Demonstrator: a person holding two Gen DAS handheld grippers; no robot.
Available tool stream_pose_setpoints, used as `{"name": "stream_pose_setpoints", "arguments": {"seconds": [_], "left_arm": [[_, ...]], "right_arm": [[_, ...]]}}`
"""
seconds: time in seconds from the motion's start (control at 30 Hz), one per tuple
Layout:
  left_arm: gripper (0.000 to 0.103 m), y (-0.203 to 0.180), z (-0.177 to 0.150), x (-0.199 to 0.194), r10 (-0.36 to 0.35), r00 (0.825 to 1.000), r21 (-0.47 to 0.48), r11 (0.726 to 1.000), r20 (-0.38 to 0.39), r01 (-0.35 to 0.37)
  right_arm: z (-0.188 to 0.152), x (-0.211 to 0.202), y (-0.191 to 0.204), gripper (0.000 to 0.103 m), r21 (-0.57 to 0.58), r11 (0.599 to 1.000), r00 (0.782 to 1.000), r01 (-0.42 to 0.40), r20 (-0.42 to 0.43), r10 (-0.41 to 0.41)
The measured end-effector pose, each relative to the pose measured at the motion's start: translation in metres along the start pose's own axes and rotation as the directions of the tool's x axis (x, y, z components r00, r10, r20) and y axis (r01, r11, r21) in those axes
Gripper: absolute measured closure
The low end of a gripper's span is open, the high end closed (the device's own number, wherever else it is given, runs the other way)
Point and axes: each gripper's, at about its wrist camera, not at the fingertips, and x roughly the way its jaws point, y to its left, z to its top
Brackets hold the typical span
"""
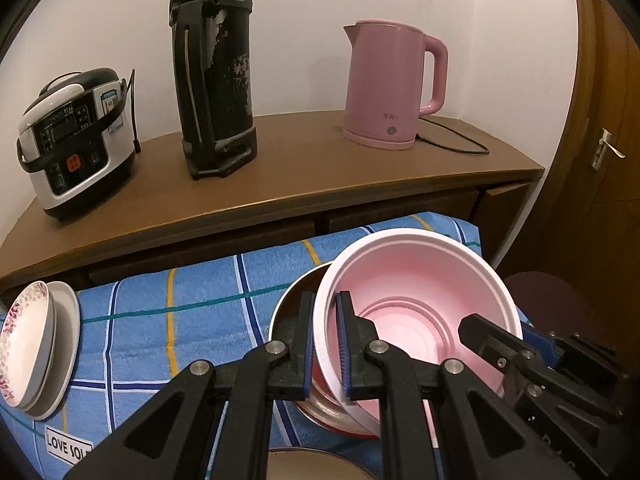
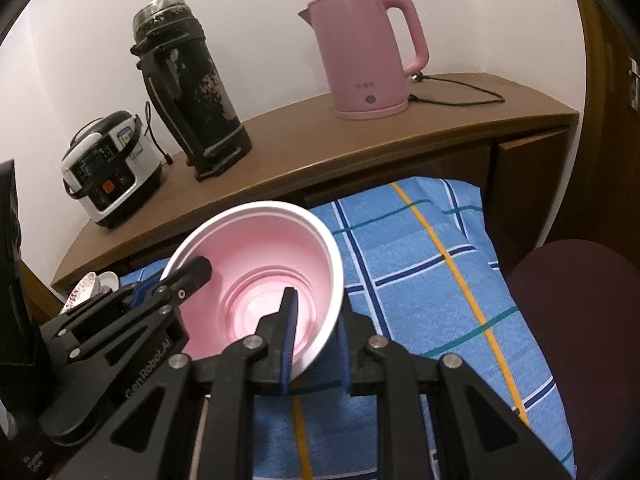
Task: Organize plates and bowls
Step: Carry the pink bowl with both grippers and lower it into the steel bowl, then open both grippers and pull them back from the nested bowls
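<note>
**Both tongs clamped on one pink bowl, opposite rims**

Left gripper [image 1: 325,344], bottom centre of the left wrist view: jaws nearly closed, pinching the left rim wall of the pink plastic bowl with white outside [image 1: 416,304], one pad outside, one inside. Right gripper [image 2: 314,344], bottom centre of the right wrist view: jaws likewise narrow, clamped on the bowl's right rim. Each gripper shows in the other's view at the bowl's far rim.

Under the bowl, lower centre, a steel bowl [image 1: 292,300] is mostly hidden; whether the two touch can't be told. Another round metal rim at the bottom edge is cut off. Stack of white plates with floral trim [image 1: 36,344] at left edge, partly cropped. All over a blue plaid cloth [image 1: 192,304]. Dark maroon round seat [image 2: 580,320] at right. Upper half: brown wooden counter [image 1: 304,168] with rice cooker [image 1: 76,140], black thermos [image 1: 212,68], pink kettle [image 1: 392,84].
</note>
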Motion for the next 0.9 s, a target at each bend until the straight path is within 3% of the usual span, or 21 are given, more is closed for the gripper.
{"name": "stream_pose_setpoints", "arguments": {"seconds": [0.33,0.43,0.53,0.63,0.7,0.77,0.83,0.9], "left_arm": [[0.091,0.002,-0.003,0.011,0.011,0.999,-0.013,1.0,-0.051,-0.012],[0.09,0.003,-0.005,0.014,0.045,0.997,-0.008,0.999,-0.061,-0.046],[0.089,0.008,-0.006,0.016,0.026,0.997,-0.03,0.999,-0.076,-0.028],[0.089,0.011,-0.008,0.014,0.009,0.997,-0.044,0.999,-0.077,-0.012],[0.087,0.011,-0.008,0.01,0.001,0.998,-0.045,0.999,-0.067,-0.004],[0.075,0.011,-0.008,0.004,0.01,0.999,-0.037,0.999,-0.048,-0.011],[0.035,0.01,-0.008,-0.006,0.032,0.999,-0.024,0.999,-0.012,-0.033],[0.028,0.01,-0.009,-0.018,0.065,0.997,-0.019,0.998,0.048,-0.064]], "right_arm": [[-0.003,0.013,0.0,0.083,-0.013,1.0,0.999,0.01,-0.04,-0.011],[-0.005,0.014,0.002,0.082,-0.033,0.999,0.999,0.031,-0.029,-0.032],[-0.008,0.017,-0.001,0.08,-0.023,0.999,0.999,0.032,-0.039,-0.033],[-0.009,0.016,-0.007,0.062,0.016,1.0,0.999,0.016,-0.03,-0.015],[-0.009,0.008,-0.009,0.056,0.039,0.999,1.0,0.007,0.006,-0.007],[-0.008,0.001,-0.01,0.055,0.046,0.999,0.999,0.005,0.032,-0.007],[-0.008,-0.006,-0.01,0.05,0.057,0.998,0.999,0.006,0.054,-0.009],[-0.009,-0.01,-0.012,0.048,0.076,0.997,0.998,-0.003,0.068,-0.002]]}}
